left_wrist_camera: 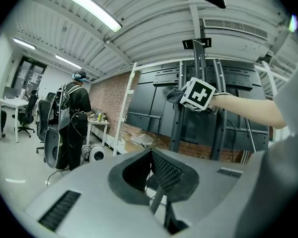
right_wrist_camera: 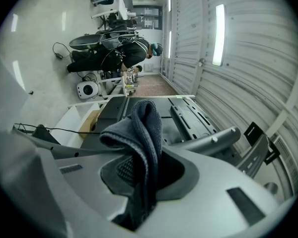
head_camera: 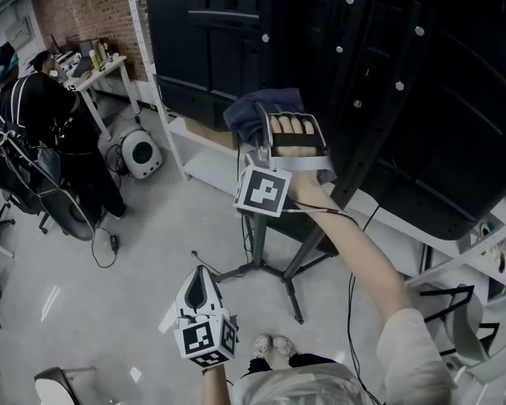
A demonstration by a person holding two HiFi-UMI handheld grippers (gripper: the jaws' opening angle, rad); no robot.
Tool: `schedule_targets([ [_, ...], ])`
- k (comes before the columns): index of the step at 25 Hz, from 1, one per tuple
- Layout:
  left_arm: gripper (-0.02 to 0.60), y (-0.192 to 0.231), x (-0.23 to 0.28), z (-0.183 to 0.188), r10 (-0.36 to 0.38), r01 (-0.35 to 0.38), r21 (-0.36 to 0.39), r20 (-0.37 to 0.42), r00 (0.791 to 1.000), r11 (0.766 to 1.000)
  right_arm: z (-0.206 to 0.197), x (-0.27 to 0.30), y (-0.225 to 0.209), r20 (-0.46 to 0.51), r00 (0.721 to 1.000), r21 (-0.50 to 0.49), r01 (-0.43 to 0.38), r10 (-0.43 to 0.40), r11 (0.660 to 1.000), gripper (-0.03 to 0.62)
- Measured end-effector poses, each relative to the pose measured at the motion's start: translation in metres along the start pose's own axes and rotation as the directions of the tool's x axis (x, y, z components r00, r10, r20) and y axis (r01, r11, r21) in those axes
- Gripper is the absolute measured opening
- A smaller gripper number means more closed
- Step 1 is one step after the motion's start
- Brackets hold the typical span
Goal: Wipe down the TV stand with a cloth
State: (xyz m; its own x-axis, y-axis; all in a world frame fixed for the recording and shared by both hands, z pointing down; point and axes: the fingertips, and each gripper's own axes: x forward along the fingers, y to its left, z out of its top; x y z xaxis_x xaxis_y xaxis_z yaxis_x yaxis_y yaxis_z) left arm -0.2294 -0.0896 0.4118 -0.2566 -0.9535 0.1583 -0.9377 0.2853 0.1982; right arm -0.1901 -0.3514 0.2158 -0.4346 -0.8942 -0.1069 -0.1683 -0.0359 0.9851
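Right hand-held gripper (right_wrist_camera: 144,171) — clamped on cloth (right_wrist_camera: 140,123).

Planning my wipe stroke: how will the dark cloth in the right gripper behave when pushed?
Probably floppy: the cloth folds over and droops above the right gripper pinching it. Likely light, since the fold stands unsupported. Pushed, it may bunch.

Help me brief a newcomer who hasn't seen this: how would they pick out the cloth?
Find the big black panel mounted on the TV stand. The right gripper is held up close to it, with the cloth pinched in its jaws. The cloth is the only soft, folded, dark blue-grey thing there.
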Motion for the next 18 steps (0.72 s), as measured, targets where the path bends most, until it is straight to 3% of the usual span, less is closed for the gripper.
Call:
schedule_targets([
  [5, 0.015, 0.000, 0.007, -0.005, -0.005, 0.005, 0.004, -0.009, 1.000, 1.000, -0.009, -0.004, 0.023, -0.025, 1.000, -0.048, -0.008, 0.007, 0.999, 0.057],
  [10, 0.015, 0.003, 0.017, -0.011, 0.002, -0.002, 0.007, -0.020, 1.000, 1.000, -0.002, -0.008, 0.047, 0.015, 0.998, 0.023, -0.060, 0.060, 0.998, 0.057],
  [14, 0.015, 0.010, 0.018, -0.031, -0.001, 0.001, 0.010, -0.032, 0.999, 1.000, -0.008, -0.020, 0.072, -0.022, 0.998, -0.046, -0.060, 0.059, 0.997, 0.057],
  [18, 0.015, 0.011, 0.027, -0.036, -0.004, 0.005, 0.021, -0.047, 0.999, 1.000, -0.009, -0.022, 0.091, -0.023, 0.996, -0.036, -0.083, 0.082, 0.996, 0.057],
])
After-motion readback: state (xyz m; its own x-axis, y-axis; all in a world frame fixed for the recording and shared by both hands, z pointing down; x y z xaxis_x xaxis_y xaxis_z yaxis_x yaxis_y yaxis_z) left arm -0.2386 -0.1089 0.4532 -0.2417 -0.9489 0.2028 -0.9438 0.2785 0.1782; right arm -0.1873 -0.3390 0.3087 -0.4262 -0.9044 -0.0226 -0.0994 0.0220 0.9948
